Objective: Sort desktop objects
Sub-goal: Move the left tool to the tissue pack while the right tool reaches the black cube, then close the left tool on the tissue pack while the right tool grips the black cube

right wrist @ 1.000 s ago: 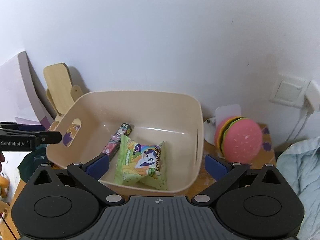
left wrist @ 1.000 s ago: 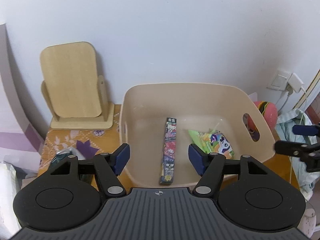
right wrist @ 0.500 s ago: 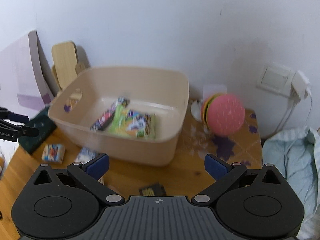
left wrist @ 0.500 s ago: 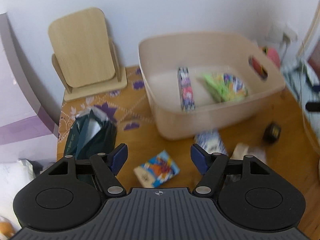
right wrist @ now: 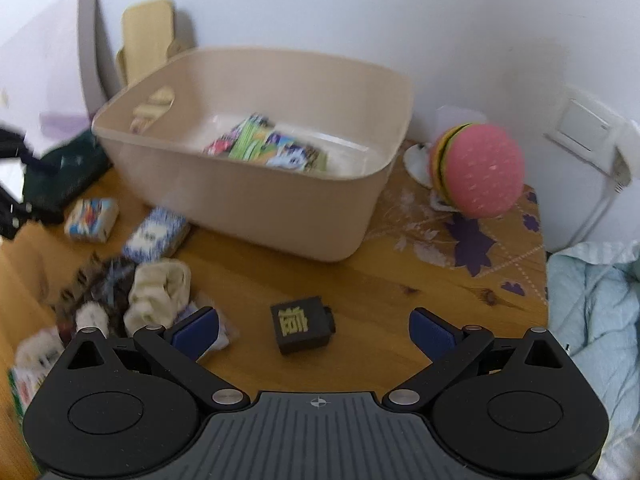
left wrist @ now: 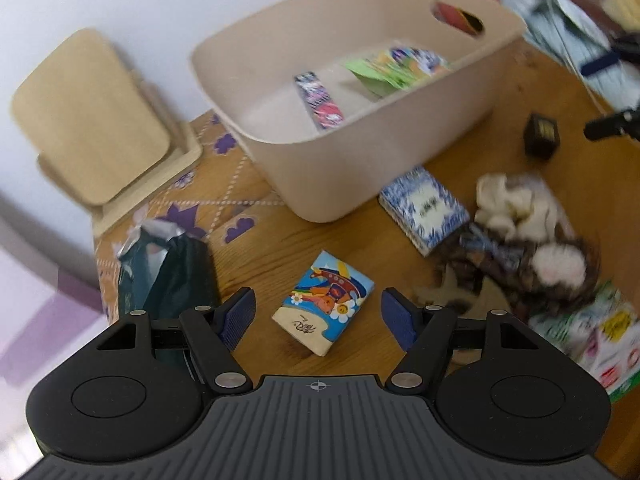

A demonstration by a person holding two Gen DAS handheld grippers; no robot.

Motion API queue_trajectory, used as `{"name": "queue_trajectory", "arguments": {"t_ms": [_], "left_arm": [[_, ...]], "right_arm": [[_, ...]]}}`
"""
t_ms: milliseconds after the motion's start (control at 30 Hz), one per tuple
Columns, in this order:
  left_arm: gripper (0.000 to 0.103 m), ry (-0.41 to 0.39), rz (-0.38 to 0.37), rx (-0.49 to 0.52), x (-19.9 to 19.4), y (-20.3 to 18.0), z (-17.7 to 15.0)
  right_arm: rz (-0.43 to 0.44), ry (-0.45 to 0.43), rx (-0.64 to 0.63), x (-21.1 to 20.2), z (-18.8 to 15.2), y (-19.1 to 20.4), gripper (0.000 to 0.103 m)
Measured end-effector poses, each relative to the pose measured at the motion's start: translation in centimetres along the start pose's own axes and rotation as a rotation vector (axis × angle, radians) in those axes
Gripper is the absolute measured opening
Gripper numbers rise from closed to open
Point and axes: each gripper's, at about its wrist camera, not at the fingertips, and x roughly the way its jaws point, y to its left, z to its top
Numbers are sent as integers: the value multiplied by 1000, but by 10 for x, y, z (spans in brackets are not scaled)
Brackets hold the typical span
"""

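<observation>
A beige bin (left wrist: pixel 472 92) stands on the wooden table; it also shows in the right wrist view (right wrist: pixel 280 216). It holds a slim candy box (left wrist: pixel 320 100) and a green snack bag (left wrist: pixel 384 70). My left gripper (left wrist: pixel 318 316) is open and empty, hanging over a cartoon tissue pack (left wrist: pixel 324 308). My right gripper (right wrist: pixel 314 330) is open and empty, with a small black box (right wrist: pixel 302 324) between its fingers' line. A blue-white tissue pack (left wrist: pixel 424 210), a cream sock (right wrist: pixel 160 288) and a furry toy (left wrist: pixel 540 264) lie in front of the bin.
A wooden mirror stand (left wrist: pixel 96 120) leans at the wall on the left. A dark green bag (left wrist: pixel 168 276) lies at the table's left edge. A pink burger toy (right wrist: pixel 476 170) sits right of the bin. A colourful packet (left wrist: pixel 596 340) lies front right; bedding (right wrist: pixel 596 300) borders the table.
Both grippers pulled back and tilted down from the bin. The table in front of the bin with its loose objects has come into view. Both stay open.
</observation>
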Motion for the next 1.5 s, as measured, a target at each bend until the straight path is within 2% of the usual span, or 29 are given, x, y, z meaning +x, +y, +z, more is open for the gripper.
{"name": "queue_trajectory", "arguments": {"t_ms": [133, 267, 567, 800, 867, 967, 1067, 1267, 1367, 1500], "left_arm": [[71, 12, -20, 78, 13, -1, -4], [71, 35, -36, 100, 24, 0, -9], [71, 66, -76, -3, 45, 16, -14], [71, 90, -96, -42, 58, 19, -11], [71, 85, -102, -47, 60, 19, -9], [69, 86, -120, -64, 64, 19, -8], [65, 79, -148, -94, 65, 20, -8], [56, 68, -154, -81, 62, 17, -8], [54, 66, -150, -90, 61, 16, -7], [52, 64, -155, -104, 62, 16, -7]], "right_arm": [[-7, 8, -75, 15, -9, 9, 103], [-18, 25, -112, 29, -15, 14, 103], [25, 71, -86, 56, -18, 9, 103], [44, 83, -19, 73, -18, 2, 102], [56, 83, -9, 77, -18, 0, 97], [50, 69, -15, 79, -18, 1, 95], [49, 58, -18, 79, -18, 2, 94], [61, 32, -38, 74, -21, 6, 82], [68, 26, -44, 70, -22, 11, 75], [82, 28, -51, 65, -21, 15, 59]]}}
